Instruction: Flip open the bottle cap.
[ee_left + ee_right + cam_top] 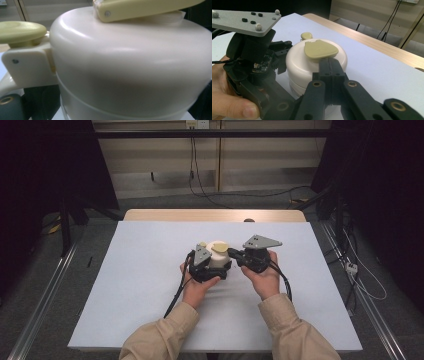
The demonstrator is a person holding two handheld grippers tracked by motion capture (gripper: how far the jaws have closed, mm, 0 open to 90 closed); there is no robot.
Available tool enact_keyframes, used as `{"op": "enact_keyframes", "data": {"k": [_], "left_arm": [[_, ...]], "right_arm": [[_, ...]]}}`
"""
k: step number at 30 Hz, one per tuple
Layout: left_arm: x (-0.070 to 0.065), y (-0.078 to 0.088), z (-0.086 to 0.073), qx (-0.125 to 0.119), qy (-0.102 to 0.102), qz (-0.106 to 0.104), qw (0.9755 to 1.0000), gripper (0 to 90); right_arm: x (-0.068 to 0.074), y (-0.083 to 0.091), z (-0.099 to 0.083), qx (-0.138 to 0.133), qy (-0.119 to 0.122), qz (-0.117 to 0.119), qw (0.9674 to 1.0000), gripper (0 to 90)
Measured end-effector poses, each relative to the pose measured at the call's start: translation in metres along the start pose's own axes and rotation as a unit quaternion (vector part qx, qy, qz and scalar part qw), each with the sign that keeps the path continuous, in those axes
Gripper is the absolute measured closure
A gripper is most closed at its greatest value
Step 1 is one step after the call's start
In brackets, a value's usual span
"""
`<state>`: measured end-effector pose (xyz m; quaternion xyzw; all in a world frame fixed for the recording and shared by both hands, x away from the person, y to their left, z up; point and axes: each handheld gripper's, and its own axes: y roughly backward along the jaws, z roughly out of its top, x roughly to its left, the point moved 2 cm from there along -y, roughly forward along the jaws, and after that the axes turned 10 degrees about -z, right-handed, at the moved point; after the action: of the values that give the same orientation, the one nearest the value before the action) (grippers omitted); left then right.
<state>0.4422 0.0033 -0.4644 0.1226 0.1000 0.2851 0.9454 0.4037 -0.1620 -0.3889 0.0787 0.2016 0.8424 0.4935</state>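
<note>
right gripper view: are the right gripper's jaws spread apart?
No. The right gripper has its two black jaws pressed together, their tips at the edge of the yellow-green lid flap on the cream container.

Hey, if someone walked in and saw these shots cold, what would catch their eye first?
Probably the cream container mid-table on the white sheet, with its yellow-green lid flap on top. The left gripper is pressed in close against its left side, and the right gripper comes in from the right, its shut jaws meeting the container's top just under the flap's edge. Two hands in tan sleeves hold the grippers from the near edge.
</note>
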Motion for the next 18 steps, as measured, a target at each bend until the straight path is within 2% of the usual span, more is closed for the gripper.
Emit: {"op": "enact_keyframes", "data": {"k": [18], "left_arm": [[-0.0001,-0.0001,0.0001,0.000,0.000,0.000,1.0000,5.1]], "right_arm": [[-0.0003,-0.0010,0.0045,-0.002,-0.005,0.005,1.0000,90.0]]}}
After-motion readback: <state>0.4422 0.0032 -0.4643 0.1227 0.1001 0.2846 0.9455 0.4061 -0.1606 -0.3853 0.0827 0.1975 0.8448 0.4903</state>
